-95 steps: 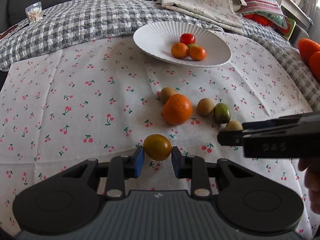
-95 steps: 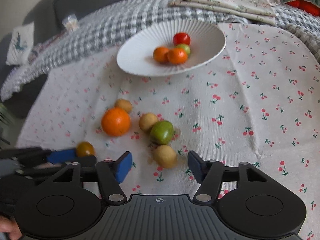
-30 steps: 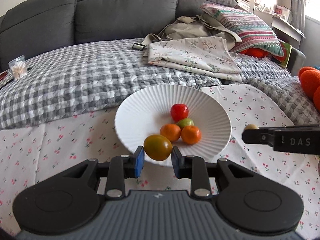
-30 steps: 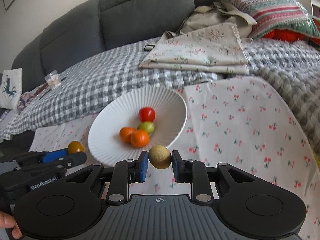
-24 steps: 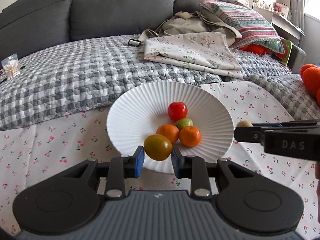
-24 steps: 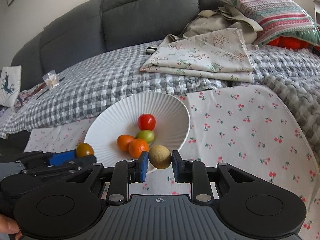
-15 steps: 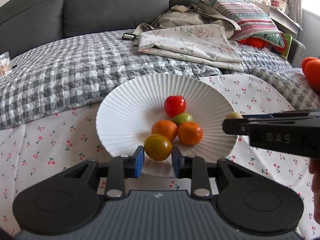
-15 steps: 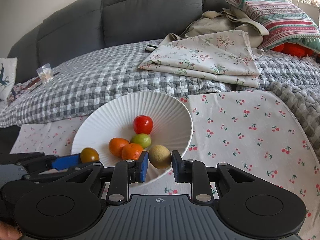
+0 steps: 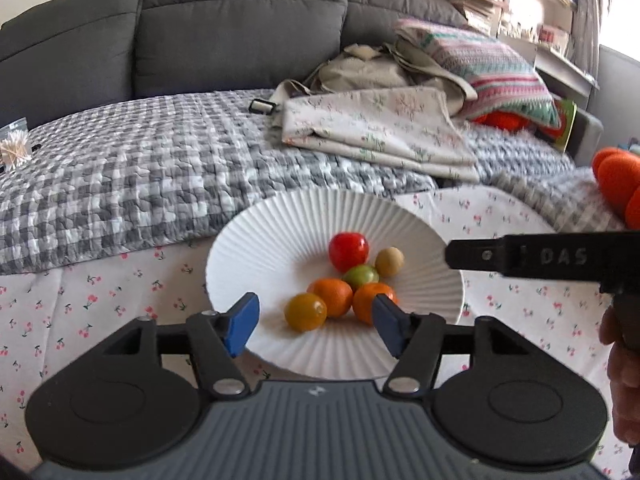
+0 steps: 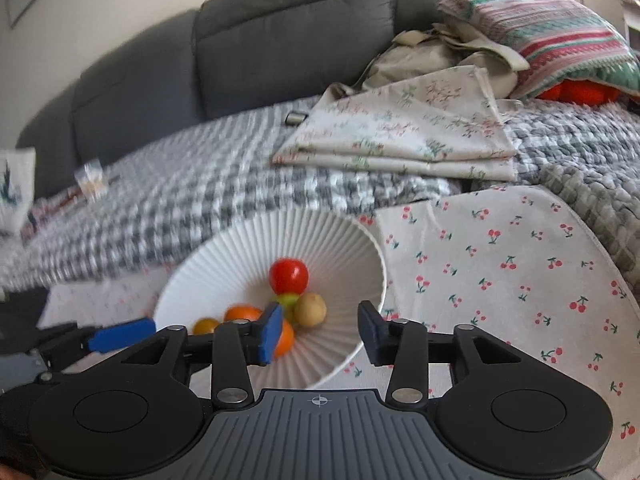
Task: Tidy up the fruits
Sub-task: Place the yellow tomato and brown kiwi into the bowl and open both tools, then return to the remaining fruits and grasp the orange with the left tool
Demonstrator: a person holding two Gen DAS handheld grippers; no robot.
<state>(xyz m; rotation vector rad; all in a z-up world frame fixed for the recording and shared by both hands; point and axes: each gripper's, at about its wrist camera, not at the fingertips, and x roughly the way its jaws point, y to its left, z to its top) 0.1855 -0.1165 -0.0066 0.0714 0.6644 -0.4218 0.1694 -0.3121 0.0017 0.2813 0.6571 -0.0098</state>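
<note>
A white ribbed plate (image 9: 260, 248) (image 10: 224, 256) holds several small fruits. The yellow-orange tomato (image 9: 305, 311) (image 10: 205, 325) lies at its near side, beside two small oranges (image 9: 333, 296), a green fruit (image 9: 361, 275), a red tomato (image 9: 348, 245) (image 10: 289, 275) and a tan kiwi (image 9: 389, 262) (image 10: 310, 310). My left gripper (image 9: 315, 322) is open just above the plate's near rim, with the tomato between its blue pads. My right gripper (image 10: 319, 336) is open and empty over the plate's right side.
The plate sits on a cherry-print cloth (image 9: 100, 300) (image 10: 500, 264) over a grey checked quilt (image 9: 120, 184). Folded floral fabric (image 9: 380, 136) and a striped pillow (image 9: 488, 76) lie behind. A dark sofa back (image 9: 200, 28) stands farther off. Orange plush (image 9: 616, 176) is at right.
Both grippers have opened. The yellow-orange tomato and the kiwi have left the jaws and now lie in the plate with the other fruits.
</note>
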